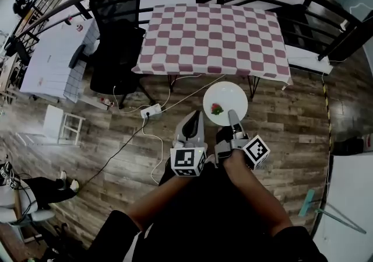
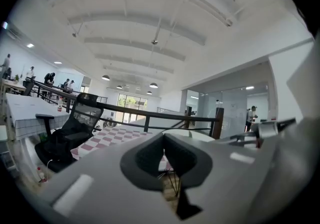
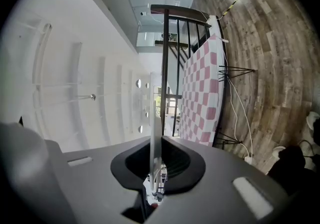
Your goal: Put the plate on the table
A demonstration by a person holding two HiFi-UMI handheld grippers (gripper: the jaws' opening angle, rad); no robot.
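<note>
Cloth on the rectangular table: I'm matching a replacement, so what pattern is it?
A pink-and-white checked cloth; it shows best in the head view.

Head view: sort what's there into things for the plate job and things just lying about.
For the job: plate, right gripper clamped on its rim, checked table.
Lying about: black office chair, power strip on the floor.

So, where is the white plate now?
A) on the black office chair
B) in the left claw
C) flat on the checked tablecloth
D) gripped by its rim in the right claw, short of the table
D: the right claw pinches the rim of the white plate above the floor, before the table.
</note>
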